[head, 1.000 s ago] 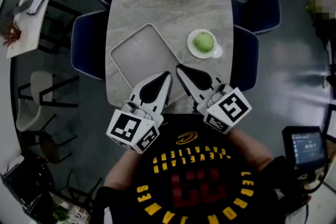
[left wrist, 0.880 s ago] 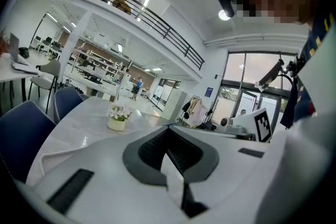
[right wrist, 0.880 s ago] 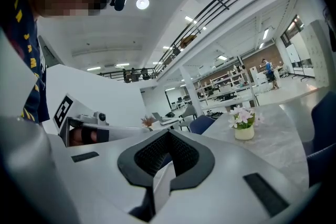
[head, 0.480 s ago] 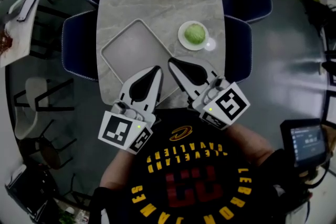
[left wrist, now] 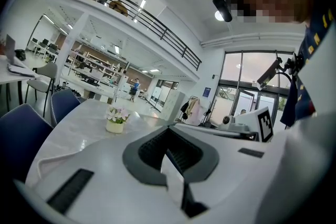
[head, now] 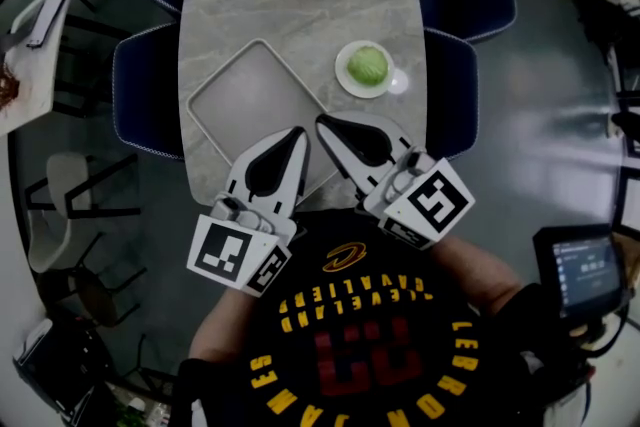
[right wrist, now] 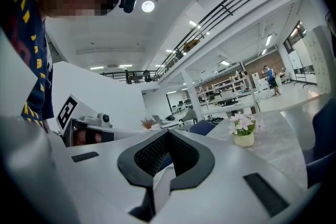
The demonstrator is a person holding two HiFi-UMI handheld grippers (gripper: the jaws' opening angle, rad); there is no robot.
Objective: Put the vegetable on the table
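Probably a light, round, leafy-soft vegetable (head: 367,67): pinch across its middle, gently. Your left tool (head: 297,132) and right tool (head: 321,122) are both closed, empty.

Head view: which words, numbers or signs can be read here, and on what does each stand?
"CLEVELAND CAVALIERS", upside down: black shirt.
"LEBRON", "JAMES": same shirt.
"23", red, blurred: same shirt.
Screen text: too small to read.
Marker cubes: square patterns, no letters.

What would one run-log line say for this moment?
left claw: shut, empty | right claw: shut, empty | vegetable: on plate | tray: beside plate
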